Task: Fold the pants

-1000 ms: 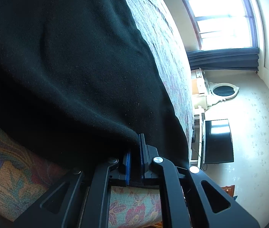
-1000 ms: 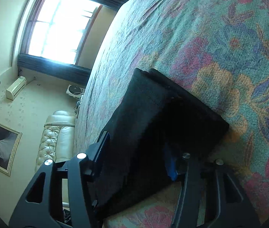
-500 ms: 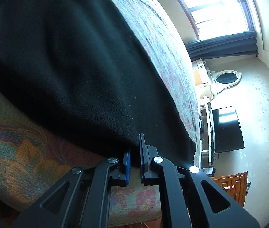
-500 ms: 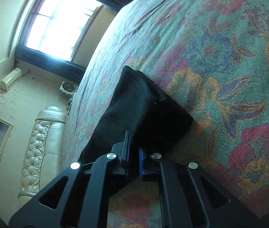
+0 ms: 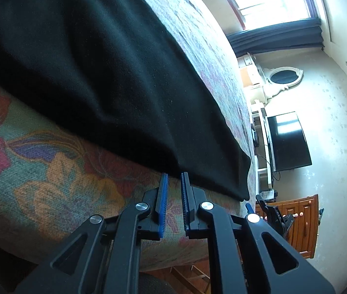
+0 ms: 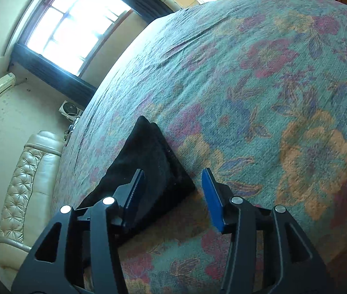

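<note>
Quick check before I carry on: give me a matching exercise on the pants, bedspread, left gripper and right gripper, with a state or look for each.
Things:
1. pants
2. bedspread
3. left gripper
4. right gripper

States:
A. floral pattern
B. jaws wide apart, open, at the cloth's corner
C. black, lying on the bed
D. narrow gap between pads, nothing held

Pairs: 1-C, 2-A, 3-D, 4-B
</note>
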Demonstrator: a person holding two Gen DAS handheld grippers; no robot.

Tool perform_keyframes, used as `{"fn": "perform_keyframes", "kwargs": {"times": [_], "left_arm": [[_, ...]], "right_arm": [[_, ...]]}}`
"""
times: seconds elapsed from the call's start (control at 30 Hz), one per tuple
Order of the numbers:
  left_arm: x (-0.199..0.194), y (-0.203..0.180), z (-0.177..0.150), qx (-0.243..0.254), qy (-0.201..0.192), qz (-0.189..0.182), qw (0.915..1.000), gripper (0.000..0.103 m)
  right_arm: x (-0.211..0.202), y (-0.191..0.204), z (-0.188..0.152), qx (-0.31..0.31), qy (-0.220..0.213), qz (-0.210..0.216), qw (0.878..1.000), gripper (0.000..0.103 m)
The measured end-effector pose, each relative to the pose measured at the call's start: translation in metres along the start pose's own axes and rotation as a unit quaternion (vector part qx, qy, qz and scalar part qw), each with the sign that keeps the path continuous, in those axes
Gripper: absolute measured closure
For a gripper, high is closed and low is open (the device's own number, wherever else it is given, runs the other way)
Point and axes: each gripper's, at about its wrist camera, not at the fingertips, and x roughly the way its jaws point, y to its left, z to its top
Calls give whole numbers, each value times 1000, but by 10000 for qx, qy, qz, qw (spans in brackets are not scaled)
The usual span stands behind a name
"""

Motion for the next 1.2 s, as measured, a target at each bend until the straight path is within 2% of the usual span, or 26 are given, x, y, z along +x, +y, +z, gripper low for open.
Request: {"fn": "perform_keyframes", "kwargs": {"times": [0.07,0.13,0.2,0.33,0.47,0.5,0.53,0.6,0.67,0.77,0.8,0.83,0.87,0.9,0.93,0.97,1.07,1.2], "left_arm": [[-19,2,4,222,-372,44,9991,89],[-37,9,12,266,-841,144,9960,69],[-48,22,21,-19,-1072,187,9941,65],[-56,47,30,-573,-1172,244,9912,65],[-55,66,29,-1008,-1218,69,9874,65],[-55,71,29,-1121,-1222,26,9862,67],[-56,75,29,-1207,-1193,45,9855,77],[-57,79,30,-1215,-1097,163,9864,86],[-58,78,31,-1077,-1007,187,9889,87],[-58,59,32,-658,-893,293,9934,86],[-59,54,32,-495,-858,321,9946,80],[-60,48,32,-353,-841,297,9954,65],[-62,44,31,-220,-854,257,9958,55],[-65,39,30,-96,-919,288,9953,31],[-69,35,29,21,-1029,396,9939,17],[-71,32,27,151,-1110,472,9926,17],[-74,29,27,401,-1015,516,9927,17],[-76,17,30,610,-989,587,9915,17]], "right_arm": [[3,0,7,-3,192,56,9998,48],[11,1,7,67,385,84,9992,42],[22,-7,2,396,618,230,9970,41],[22,-7,-6,580,481,340,9966,35],[20,-5,-8,635,474,390,9961,32],[21,-6,-7,728,471,424,9953,32],[21,-9,-3,833,473,472,9943,32],[18,-12,9,829,393,485,9946,32],[21,-11,27,571,406,384,9968,31],[45,-11,49,233,1007,416,9938,29],[54,-8,53,80,1233,438,9914,23],[60,-4,56,-101,1422,460,9887,13],[65,2,58,-251,1594,537,9854,11],[68,8,60,-380,1760,594,9819,10],[72,12,61,-469,1925,634,9781,10],[76,17,60,-528,2089,706,9740,10],[88,31,55,-741,2495,892,9614,10],[94,36,56,-723,2665,1044,9554,12]]}}
